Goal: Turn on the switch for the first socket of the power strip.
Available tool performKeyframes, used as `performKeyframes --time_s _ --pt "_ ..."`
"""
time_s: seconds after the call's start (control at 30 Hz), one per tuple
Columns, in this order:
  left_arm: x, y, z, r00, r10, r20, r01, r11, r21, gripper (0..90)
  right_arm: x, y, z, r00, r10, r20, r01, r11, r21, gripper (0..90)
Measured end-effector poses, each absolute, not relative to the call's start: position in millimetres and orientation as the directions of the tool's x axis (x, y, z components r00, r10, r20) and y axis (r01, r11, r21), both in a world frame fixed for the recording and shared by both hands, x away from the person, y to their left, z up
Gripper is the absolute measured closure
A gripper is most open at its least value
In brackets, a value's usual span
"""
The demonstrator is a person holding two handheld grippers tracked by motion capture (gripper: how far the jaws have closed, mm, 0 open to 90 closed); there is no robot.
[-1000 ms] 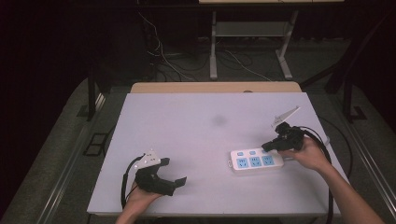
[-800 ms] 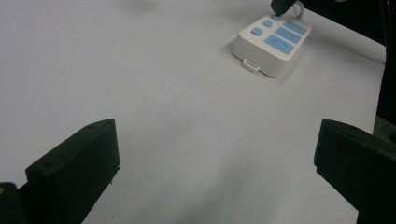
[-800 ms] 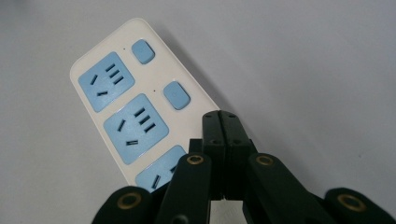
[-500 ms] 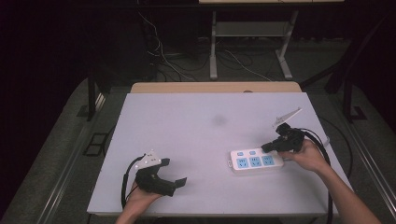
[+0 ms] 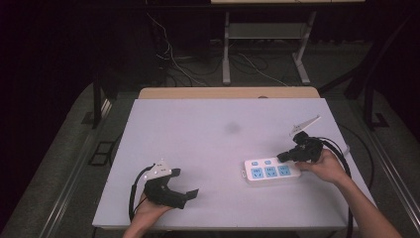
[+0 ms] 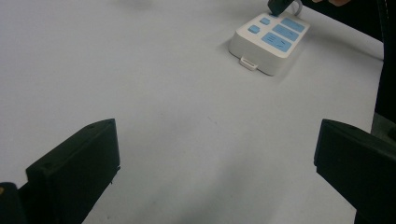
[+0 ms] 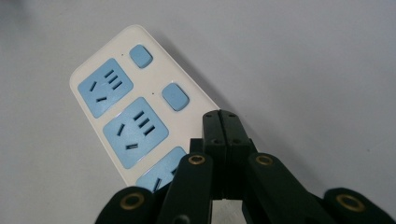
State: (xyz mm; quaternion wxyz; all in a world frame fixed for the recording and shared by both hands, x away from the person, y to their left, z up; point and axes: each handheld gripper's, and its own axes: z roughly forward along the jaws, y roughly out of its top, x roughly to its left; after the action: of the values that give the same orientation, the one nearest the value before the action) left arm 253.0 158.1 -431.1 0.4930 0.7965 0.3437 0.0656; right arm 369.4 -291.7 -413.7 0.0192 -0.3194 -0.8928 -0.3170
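Right gripper view has the right tongs (image 7: 220,122) pinched closed over the power strip (image 7: 135,116), a light, rigid, slick plastic block best pressed squarely on its switches, while the left tongs (image 5: 190,194) rest open on the bench (image 5: 208,129)

Right gripper (image 5: 283,156) over power strip (image 5: 270,172), on its far right corner; left gripper (image 5: 190,195) well left, nearer.
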Motion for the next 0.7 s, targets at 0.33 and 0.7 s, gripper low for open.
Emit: performKeyframes --time_s 0.33,0.7 --pt "253.6 158.3 -431.4 0.755 0.612 -0.235 0.484 -0.278 0.830 0.0 366.8 -294.4 -416.4 -0.797 0.556 0.237 0.575 0.577 0.581 90.0" --pt "253.8 158.7 -431.4 0.755 0.612 -0.237 0.485 -0.276 0.830 0.0 362.7 -292.3 -416.2 -0.813 0.550 0.191 0.543 0.597 0.591 90.0"
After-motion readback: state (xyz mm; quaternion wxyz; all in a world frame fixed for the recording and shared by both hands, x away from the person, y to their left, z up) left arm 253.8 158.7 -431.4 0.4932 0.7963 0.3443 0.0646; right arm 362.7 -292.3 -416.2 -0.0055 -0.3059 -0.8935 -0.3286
